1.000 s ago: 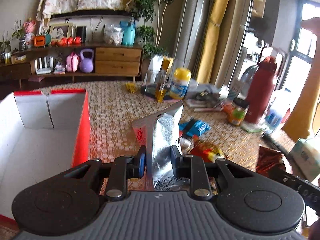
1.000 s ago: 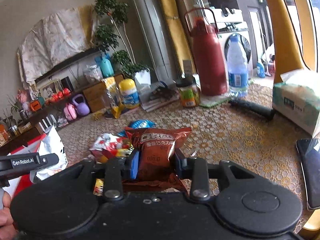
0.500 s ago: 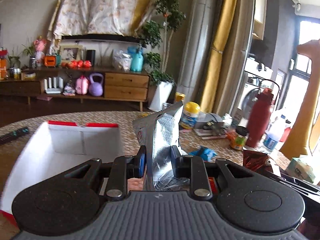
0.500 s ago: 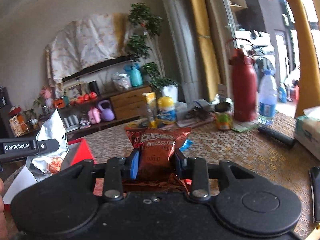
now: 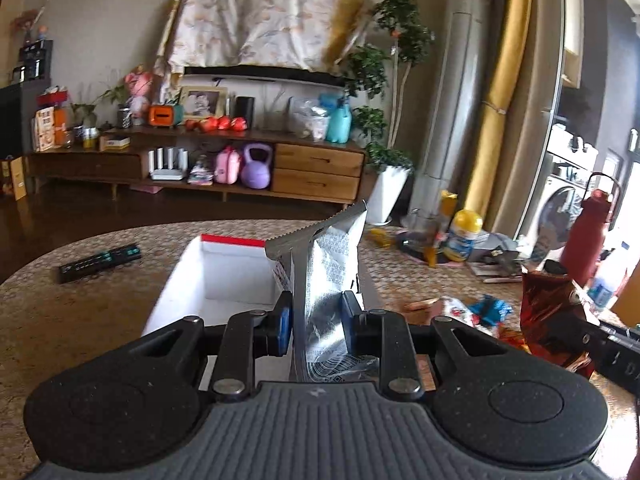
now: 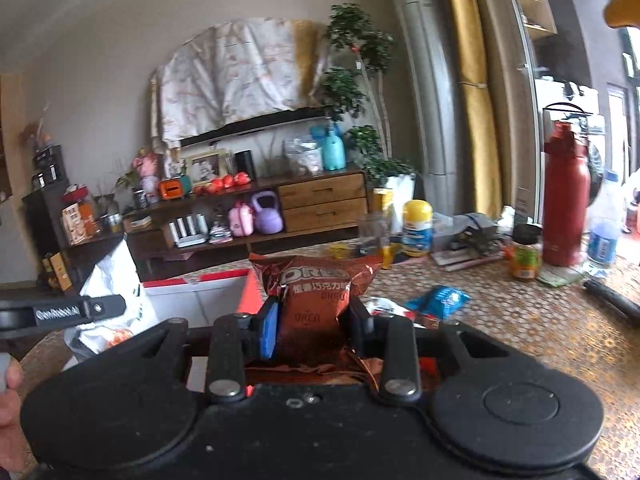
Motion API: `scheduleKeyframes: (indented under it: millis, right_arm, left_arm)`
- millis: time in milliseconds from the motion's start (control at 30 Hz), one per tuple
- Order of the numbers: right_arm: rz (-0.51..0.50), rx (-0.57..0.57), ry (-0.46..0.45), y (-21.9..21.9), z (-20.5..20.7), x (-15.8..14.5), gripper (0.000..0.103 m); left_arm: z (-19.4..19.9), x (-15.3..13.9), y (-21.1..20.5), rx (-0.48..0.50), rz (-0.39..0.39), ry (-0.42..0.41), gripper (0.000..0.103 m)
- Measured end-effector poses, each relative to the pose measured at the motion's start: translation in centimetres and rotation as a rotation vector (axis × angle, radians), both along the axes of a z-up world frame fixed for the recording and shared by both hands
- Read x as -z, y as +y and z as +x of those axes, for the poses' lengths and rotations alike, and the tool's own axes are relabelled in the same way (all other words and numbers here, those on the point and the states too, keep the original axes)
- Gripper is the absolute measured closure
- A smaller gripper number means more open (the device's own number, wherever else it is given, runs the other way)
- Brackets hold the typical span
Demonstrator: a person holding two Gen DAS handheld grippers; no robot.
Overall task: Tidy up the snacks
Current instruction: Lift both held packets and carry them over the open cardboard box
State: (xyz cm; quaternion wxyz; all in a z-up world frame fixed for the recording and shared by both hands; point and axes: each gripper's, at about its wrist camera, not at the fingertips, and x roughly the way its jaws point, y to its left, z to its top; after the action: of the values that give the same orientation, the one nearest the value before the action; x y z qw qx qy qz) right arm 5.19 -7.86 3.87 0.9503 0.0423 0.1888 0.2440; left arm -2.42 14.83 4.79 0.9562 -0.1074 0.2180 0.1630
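Note:
My left gripper (image 5: 316, 322) is shut on a silver foil snack bag (image 5: 330, 276), held upright over the near end of a white box with a red rim (image 5: 224, 276). In the right wrist view my right gripper (image 6: 314, 320) is shut on a brown Oreo packet (image 6: 316, 292), lifted just right of the box (image 6: 200, 296). The Oreo packet (image 5: 552, 312) also shows at the right of the left wrist view. The silver bag (image 6: 116, 300) and the left tool show at the left of the right wrist view. Loose snack packets (image 6: 436, 300) lie on the table behind.
A remote control (image 5: 100, 258) lies left of the box on the patterned tablecloth (image 5: 80, 320). Further back stand a yellow-lidded tub (image 6: 416, 224), a jar (image 6: 526, 252), a red flask (image 6: 566, 196), a water bottle (image 6: 604, 236) and papers. A hand (image 6: 8, 392) shows at left.
Both grippers have risen and swung left toward the box, each keeping its packet. The box has moved from the left side to the middle of the left wrist view.

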Motion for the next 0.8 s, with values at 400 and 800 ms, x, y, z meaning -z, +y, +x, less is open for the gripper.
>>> scheduleKeyframes:
  millis: [400, 800]
  right_arm:
    - [-0.060, -0.137, -0.006, 7.4, 0.0, -0.7, 0.069]
    - [-0.141, -0.232, 0.057, 13.1, 1.3, 0.8, 0.069]
  left_arm:
    - [0.0, 3.0, 4.4, -0.055, -0.019, 0.089, 0.079]
    - [1.3, 5.2, 6.0, -0.054, -0.026, 0.177, 0.078]
